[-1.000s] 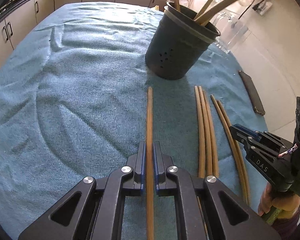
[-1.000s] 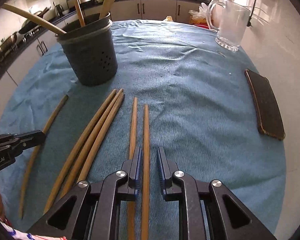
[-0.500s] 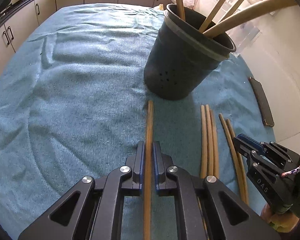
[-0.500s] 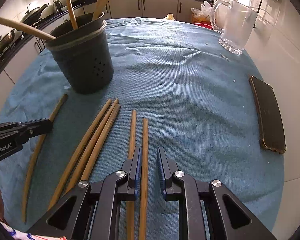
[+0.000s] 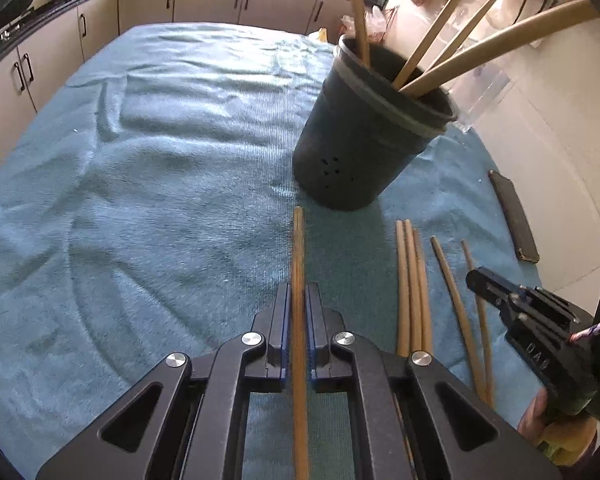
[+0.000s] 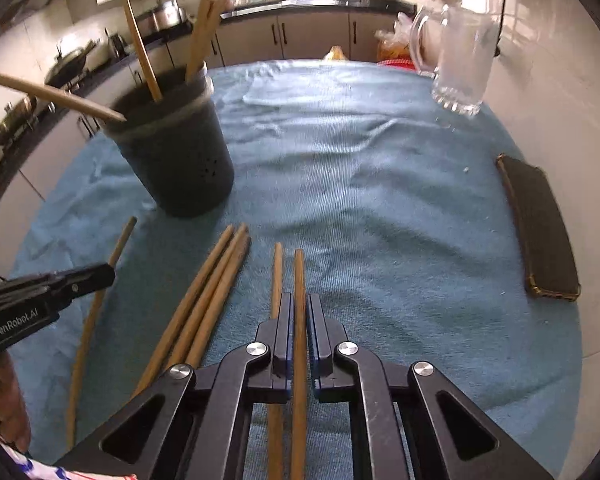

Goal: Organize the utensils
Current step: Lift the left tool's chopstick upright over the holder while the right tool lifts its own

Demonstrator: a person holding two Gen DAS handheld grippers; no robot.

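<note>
Beside the dark holder (image 6: 176,168), each tool pinches a wooden stick, loose sticks (image 6: 204,304) lying between them.

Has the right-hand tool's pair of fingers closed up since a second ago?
Yes. The right gripper has just been closing: its fingers now pinch the thin wooden stick, with no gap showing beside it on the blue cloth.

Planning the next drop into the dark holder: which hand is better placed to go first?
Probably left. Both jaws grip a wooden stick, but the left's stick points straight at the dark perforated holder, its tip close by; the right's stick lies further aside.
</note>
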